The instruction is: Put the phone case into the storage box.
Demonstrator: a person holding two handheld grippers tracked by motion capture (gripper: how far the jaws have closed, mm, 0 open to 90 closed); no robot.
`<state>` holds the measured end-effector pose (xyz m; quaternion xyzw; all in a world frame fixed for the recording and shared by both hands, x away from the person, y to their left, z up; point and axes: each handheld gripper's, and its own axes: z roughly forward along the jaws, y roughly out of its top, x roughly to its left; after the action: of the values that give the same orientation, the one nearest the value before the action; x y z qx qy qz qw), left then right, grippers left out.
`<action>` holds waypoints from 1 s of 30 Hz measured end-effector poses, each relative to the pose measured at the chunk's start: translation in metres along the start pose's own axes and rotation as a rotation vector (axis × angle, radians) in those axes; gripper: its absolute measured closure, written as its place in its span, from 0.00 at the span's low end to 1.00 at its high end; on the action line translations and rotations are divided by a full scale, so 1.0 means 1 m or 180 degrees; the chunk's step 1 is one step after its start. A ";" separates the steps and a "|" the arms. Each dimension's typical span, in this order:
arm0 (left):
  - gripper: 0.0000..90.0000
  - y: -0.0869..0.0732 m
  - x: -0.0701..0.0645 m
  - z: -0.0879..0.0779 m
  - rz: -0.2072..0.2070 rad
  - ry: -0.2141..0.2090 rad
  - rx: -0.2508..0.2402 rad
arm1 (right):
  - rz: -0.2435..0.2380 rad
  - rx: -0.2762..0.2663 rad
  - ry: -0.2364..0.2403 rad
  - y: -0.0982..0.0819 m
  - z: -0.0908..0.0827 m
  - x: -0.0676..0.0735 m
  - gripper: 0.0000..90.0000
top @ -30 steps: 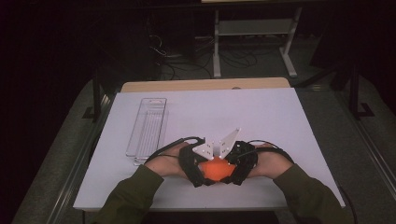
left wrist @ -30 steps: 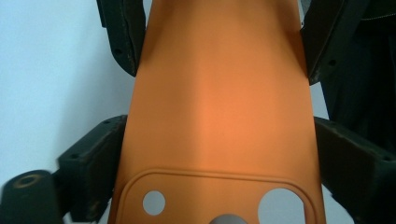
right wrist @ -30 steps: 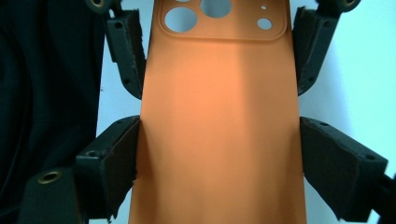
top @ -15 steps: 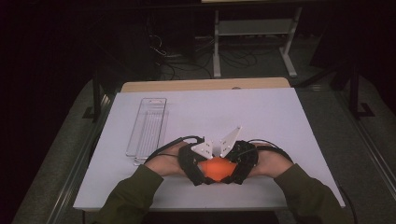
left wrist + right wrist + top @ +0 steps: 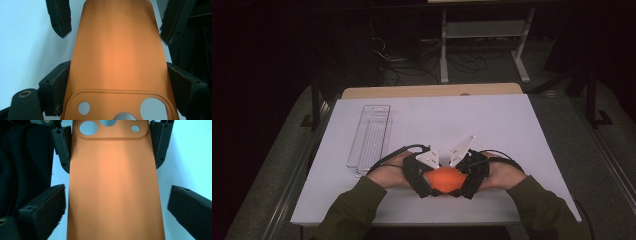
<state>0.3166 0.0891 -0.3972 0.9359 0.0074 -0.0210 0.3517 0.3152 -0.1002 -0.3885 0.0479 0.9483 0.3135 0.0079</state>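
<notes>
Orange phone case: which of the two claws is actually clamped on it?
The left claw, at the camera-cutout end: its pads press the orange case. The right claw has just been opening, case between its jaws, pads clear of it.

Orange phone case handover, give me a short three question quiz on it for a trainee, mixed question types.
1. True or false: the left gripper is shut on the camera-hole end of the orange phone case.
2. In the right gripper view, how does the right gripper stand?
A. Pads pressed on the case
B. Open, pads clear of both case edges
C. Shut beside the case
3. In the high view, what lies on the white sheet to the left of the hands?

Key:
1. True; its pads press both edges there.
2. B; its jaws have just been opening, with the case between them.
3. A clear plastic tray.
</notes>
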 end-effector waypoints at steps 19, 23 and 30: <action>0.17 -0.011 0.011 0.001 -0.0560 0.0332 0.0076 | 0.0421 -0.0302 -0.0360 -0.019 -0.023 -0.017 0.00; 0.17 -0.013 0.012 0.003 -0.0689 0.0452 0.0128 | 0.0585 -0.0319 -0.0439 -0.025 -0.025 -0.020 0.00; 0.17 -0.016 0.018 0.001 -0.0954 0.0727 0.0143 | 0.0935 -0.0386 -0.0690 -0.031 -0.031 -0.021 0.00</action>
<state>0.3344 0.1004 -0.4090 0.9282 0.1861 0.0330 0.3204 0.3321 -0.1453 -0.3826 0.2187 0.9041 0.3608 0.0670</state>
